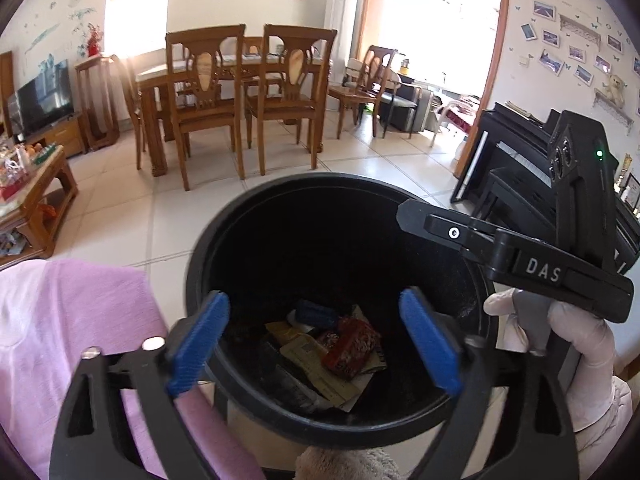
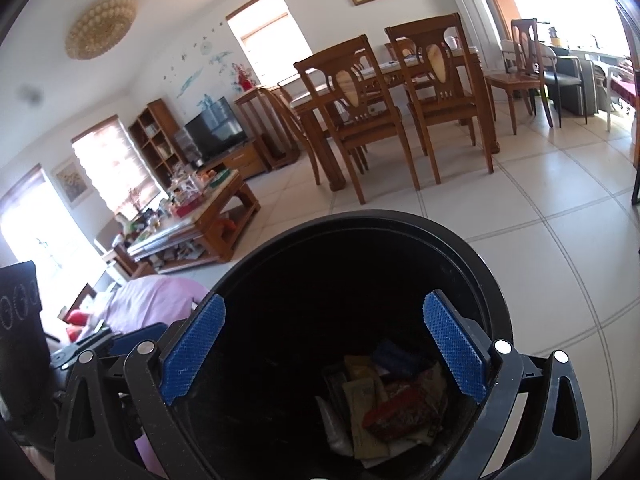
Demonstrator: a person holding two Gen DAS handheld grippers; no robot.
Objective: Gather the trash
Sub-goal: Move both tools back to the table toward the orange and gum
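Observation:
A round black trash bin stands on the tiled floor, right below both grippers. At its bottom lie a red wrapper, beige paper packets and a dark blue item. My left gripper hangs over the bin's mouth, open, with nothing between its blue pads. In the right wrist view the same bin holds the red wrapper and packets. My right gripper is also open and empty above it. A gloved hand holds that gripper's black handle at the bin's right rim.
A pink cloth covers something low just left of the bin. A cluttered wooden coffee table stands further left. Wooden dining chairs and a table are beyond the bin, and a black piano stands at the right wall.

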